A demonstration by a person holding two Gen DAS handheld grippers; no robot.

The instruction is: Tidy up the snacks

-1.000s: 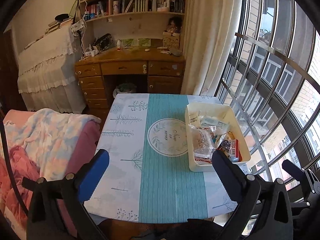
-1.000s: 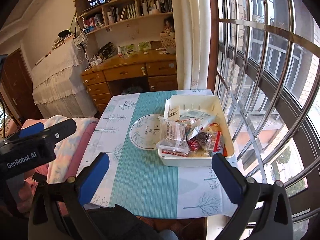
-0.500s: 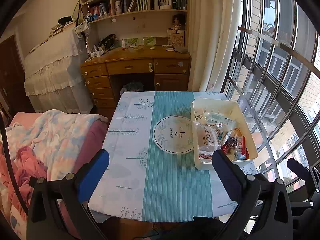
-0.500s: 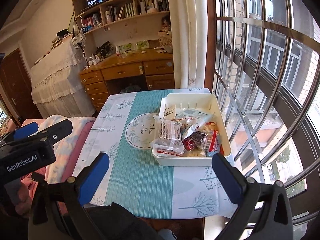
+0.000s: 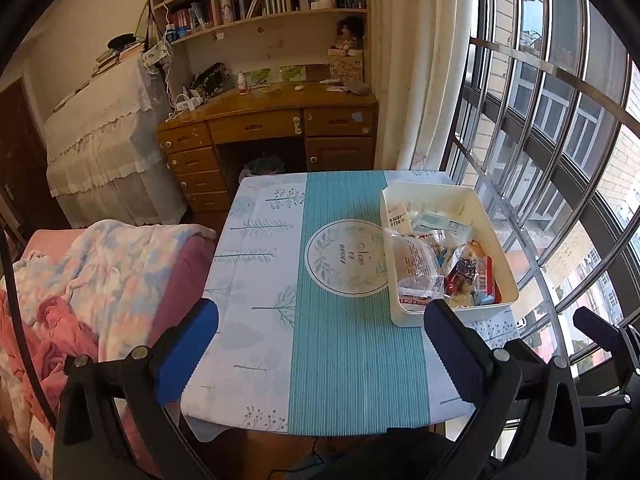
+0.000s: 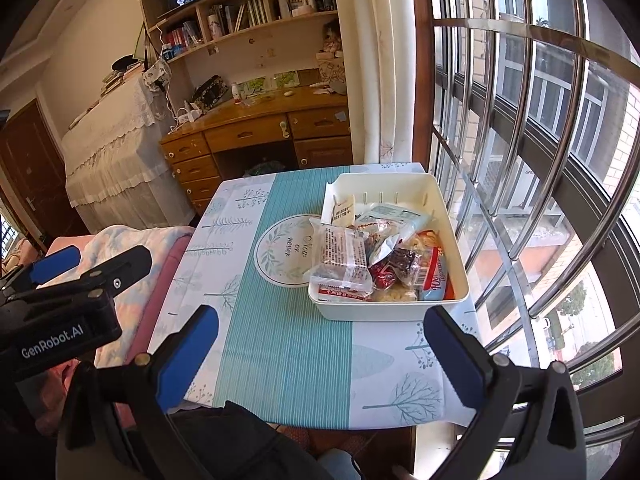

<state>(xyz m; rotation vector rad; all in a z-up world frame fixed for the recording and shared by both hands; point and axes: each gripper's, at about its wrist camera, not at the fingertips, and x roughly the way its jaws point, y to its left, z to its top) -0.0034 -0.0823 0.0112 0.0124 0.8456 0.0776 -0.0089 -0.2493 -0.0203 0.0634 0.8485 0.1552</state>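
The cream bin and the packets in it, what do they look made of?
Cream bin: looks like matte moulded plastic, with smooth rounded corners and slots in its far wall. Clear packet: thin glossy film; it glints, wrinkles and shows printed text. Red packet: shiny, probably foil-lined.

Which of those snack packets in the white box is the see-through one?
The clear packet printed with dark text, lying on top at the bin's table-centre side; the others around it are coloured or foil wrappers.

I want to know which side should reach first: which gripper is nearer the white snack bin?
Right. The right gripper hangs just short of the snack bin's near wall; the left gripper is farther left, over the tablecloth.
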